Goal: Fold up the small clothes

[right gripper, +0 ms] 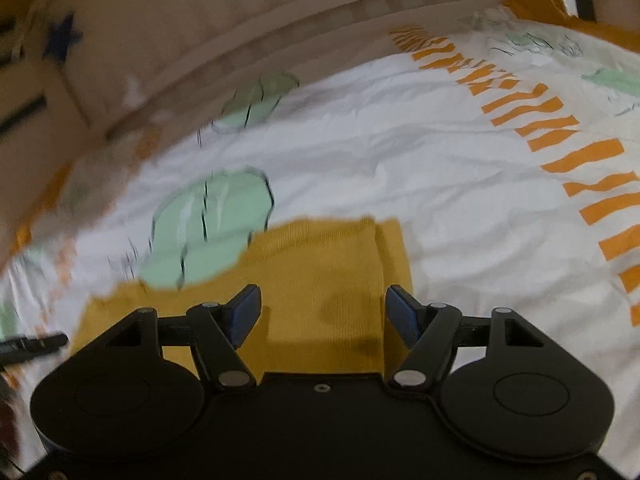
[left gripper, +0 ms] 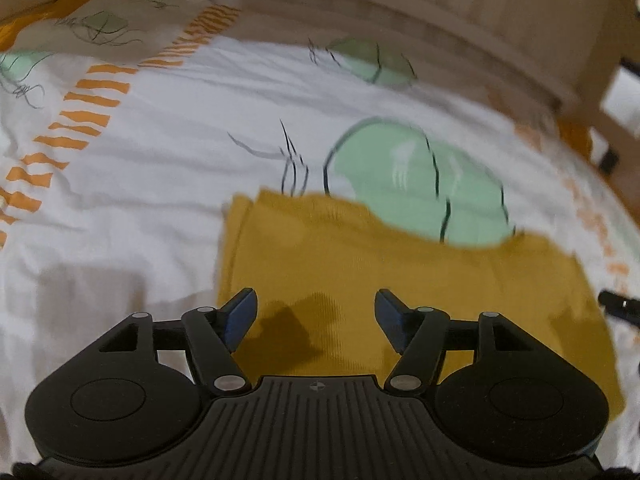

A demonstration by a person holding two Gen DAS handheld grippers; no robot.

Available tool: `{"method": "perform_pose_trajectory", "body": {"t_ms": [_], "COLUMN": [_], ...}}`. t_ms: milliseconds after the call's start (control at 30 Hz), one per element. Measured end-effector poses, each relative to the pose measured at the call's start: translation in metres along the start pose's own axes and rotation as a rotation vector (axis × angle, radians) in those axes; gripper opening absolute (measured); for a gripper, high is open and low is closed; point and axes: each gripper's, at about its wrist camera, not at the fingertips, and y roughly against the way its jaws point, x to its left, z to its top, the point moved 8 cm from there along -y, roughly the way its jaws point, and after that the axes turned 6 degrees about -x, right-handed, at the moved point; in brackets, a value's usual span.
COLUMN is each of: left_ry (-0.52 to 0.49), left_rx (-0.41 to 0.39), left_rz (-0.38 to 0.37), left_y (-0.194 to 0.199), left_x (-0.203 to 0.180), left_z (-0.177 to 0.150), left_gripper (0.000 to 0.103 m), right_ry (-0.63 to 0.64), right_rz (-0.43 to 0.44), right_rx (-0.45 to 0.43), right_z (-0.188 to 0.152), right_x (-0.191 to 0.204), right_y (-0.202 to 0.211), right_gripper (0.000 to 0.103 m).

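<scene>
We see the left gripper (left gripper: 316, 312) with jaws released, blue pads (left gripper: 240, 316) spread wide, nothing pinched between them. Below the gap lies the mustard-yellow garment (left gripper: 360, 264), a ribbed knit, lying flat on the bed; whether the pads touch the cloth we cannot tell. In the left wrist view the garment fills the lower centre and right of the frame, with a folded layer edge down its left side. A dark shadow sits on the cloth between the fingers.

Right gripper (right gripper: 323, 312): jaws also released, blue pads (right gripper: 404, 316) apart, empty. The same garment (right gripper: 320, 264) lies under and ahead of it, lower centre of the right wrist view, with a fold line on its right side.

The garment rests on a white bedsheet (left gripper: 160, 160) printed with mint-green shapes (left gripper: 404, 176) with dark outlines and an orange dashed band (left gripper: 76, 120), upper left in the left view and right side in the right view. The sheet is wrinkled. A black tip of the other gripper shows at the right edge of the left view and at the left edge of the right view. A beige wooden bed frame (left gripper: 400, 12) curves across the top. Both views are motion-blurred.
</scene>
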Motion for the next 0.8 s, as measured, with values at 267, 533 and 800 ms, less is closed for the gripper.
{"method": "perform_pose_trajectory", "body": {"t_ms": [267, 533, 800], "left_ry": [-0.068, -0.114, -0.105], "left_rx": [0.059, 0.075, 0.073], "left_rz": [0.050, 0.049, 0.052], "left_y": [-0.018, -0.022, -0.026], "left_x": [0.007, -0.003, -0.006], "left_z": [-0.026, -0.028, -0.030], "left_gripper": [0.066, 0.082, 0.091], "right_ry": [0.120, 0.097, 0.101], "right_rz": [-0.114, -0.085, -0.084], "right_rx": [0.081, 0.064, 0.009], "right_z": [-0.035, -0.046, -0.050], "right_x": [-0.011, -0.012, -0.013], "right_y": [-0.007, -0.013, -0.015], "right_gripper": [0.085, 0.103, 0.103]}}
